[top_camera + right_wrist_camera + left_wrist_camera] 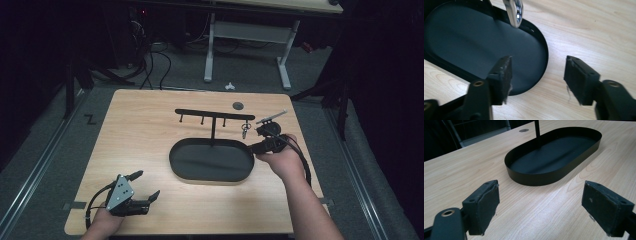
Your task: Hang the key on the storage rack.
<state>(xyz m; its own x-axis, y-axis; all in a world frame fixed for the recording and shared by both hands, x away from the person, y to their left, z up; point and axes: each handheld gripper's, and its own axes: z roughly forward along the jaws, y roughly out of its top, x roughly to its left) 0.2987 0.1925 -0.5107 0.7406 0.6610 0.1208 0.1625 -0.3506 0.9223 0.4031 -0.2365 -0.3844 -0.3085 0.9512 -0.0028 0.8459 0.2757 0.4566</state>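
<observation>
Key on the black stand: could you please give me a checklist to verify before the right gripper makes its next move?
1. Right gripper jaws open, nothing between: ok.
2. Key hangs under the right end of the bar: ok.
3. Key apart from the right gripper's pads: ok.
4. Key fully seated on its hook: cannot tell.
5. Tray free of objects: ok.
6. Left gripper open, apart from the tray: ok.

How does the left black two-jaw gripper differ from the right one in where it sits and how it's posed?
The left gripper lies low at the near left part of the wooden table, well away from the black oval tray; the right gripper hangs at the tray's right end, beside the silver keys hanging from the black rack. Both stand open with nothing between their jaws.
</observation>
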